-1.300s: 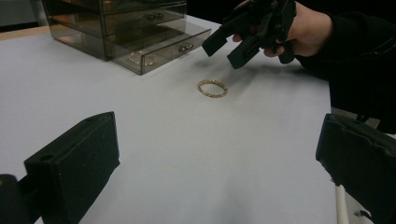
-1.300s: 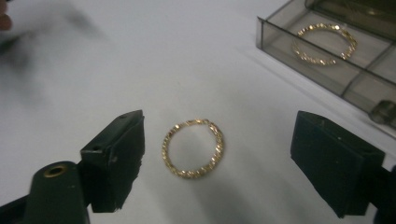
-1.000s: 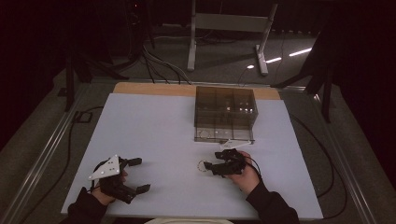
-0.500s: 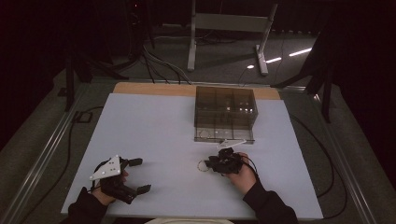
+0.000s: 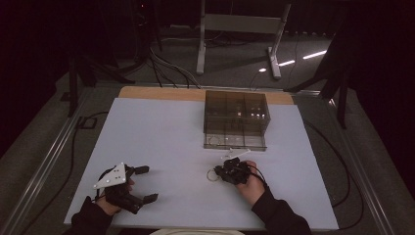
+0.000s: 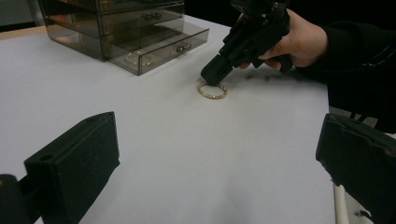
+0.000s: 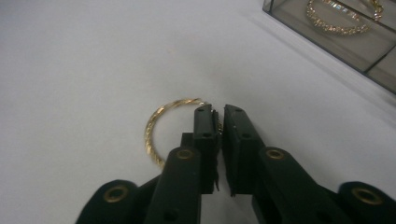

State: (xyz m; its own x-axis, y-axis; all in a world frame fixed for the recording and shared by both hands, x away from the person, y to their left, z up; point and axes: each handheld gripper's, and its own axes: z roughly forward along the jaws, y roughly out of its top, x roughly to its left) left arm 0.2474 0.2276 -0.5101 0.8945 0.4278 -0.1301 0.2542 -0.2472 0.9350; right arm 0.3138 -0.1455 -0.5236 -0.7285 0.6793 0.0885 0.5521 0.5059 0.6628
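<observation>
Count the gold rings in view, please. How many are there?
2 for sure: a twisted gold ring on the table, pinched by the right gripper, and a sparkly ring in the organizer's open drawer. More may be hidden.

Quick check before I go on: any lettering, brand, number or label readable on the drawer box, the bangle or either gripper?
None can be read.
Smoked drawer box: no label or print visible.
Gold bangle: twisted metal, no marking.
Right gripper, jaws just closed on the bangle: plain black, only brass screw inserts.
Left gripper: black jaws, blank grey plate.
White table: blank.
</observation>
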